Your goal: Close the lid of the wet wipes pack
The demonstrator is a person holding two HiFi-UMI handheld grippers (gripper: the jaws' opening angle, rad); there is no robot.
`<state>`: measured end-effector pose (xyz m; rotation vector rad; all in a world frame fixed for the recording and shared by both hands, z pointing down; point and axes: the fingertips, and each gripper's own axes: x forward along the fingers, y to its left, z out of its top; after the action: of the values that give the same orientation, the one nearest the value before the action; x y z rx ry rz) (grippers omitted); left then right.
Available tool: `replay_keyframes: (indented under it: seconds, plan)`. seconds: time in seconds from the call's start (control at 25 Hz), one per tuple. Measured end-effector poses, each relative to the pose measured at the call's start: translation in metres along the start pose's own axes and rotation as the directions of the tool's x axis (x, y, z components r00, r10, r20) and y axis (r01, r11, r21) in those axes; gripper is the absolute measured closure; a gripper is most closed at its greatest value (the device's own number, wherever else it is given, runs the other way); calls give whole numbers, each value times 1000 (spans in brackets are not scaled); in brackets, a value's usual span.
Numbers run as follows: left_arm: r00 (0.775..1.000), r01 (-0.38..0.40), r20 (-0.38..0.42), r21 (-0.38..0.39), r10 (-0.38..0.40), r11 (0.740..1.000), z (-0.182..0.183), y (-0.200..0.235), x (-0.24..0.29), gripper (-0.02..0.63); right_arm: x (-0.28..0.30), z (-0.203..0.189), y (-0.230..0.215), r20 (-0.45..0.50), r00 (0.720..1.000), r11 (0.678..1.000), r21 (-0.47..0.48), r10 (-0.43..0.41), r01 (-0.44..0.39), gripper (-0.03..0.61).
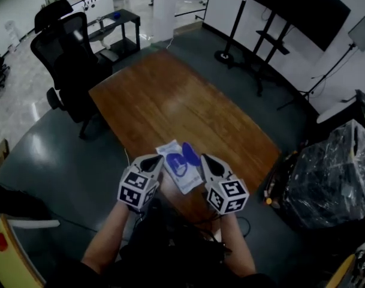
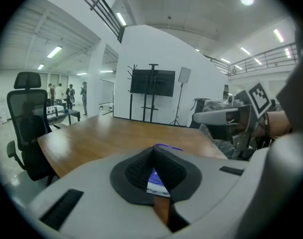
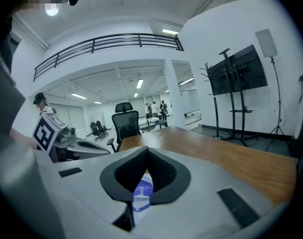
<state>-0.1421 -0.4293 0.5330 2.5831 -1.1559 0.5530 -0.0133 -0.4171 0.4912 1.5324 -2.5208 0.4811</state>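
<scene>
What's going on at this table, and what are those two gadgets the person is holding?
A person is holding a handheld gripper in each hand over a wooden table. A wet wipes pack lies near the table's front edge, and its blue lid appears flipped open. The left gripper and the right gripper hover on either side of the pack. Both have their jaws together and hold nothing, so the lid is not yet closed.

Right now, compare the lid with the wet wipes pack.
The lid is solid blue; the wet wipes pack is pale, mostly white. The lid is small and oval; the pack is larger and rectangular. The lid is flipped open; the pack lies flat on the table. Both sit near its front edge.
</scene>
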Motion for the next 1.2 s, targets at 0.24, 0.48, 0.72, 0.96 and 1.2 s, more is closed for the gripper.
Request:
replay_keyframes:
  seconds: [0.24, 0.48, 0.72, 0.96, 1.2]
  plan:
    - [987, 123, -103, 10, -121, 992, -38, 13, 35, 607, 44, -50, -51, -169, 972, 986, 6, -165, 168, 568]
    - [955, 208, -220, 18, -199, 978, -79, 14, 58, 607, 55, -93, -66, -288, 941, 978, 53, -180, 203, 568]
    - [927, 263, -283, 17, -248, 965, -102, 2, 64, 607, 54, -97, -18, -299, 953, 994, 89, -41, 70, 568]
    - [920, 266, -302, 7, -251, 964, -111, -1, 67, 607, 70, -130, 24, -386, 920, 996, 87, 64, -32, 568]
    - [922, 254, -302, -5, -243, 967, -110, -4, 67, 607, 77, -151, 30, -453, 888, 995, 86, 77, -42, 568]
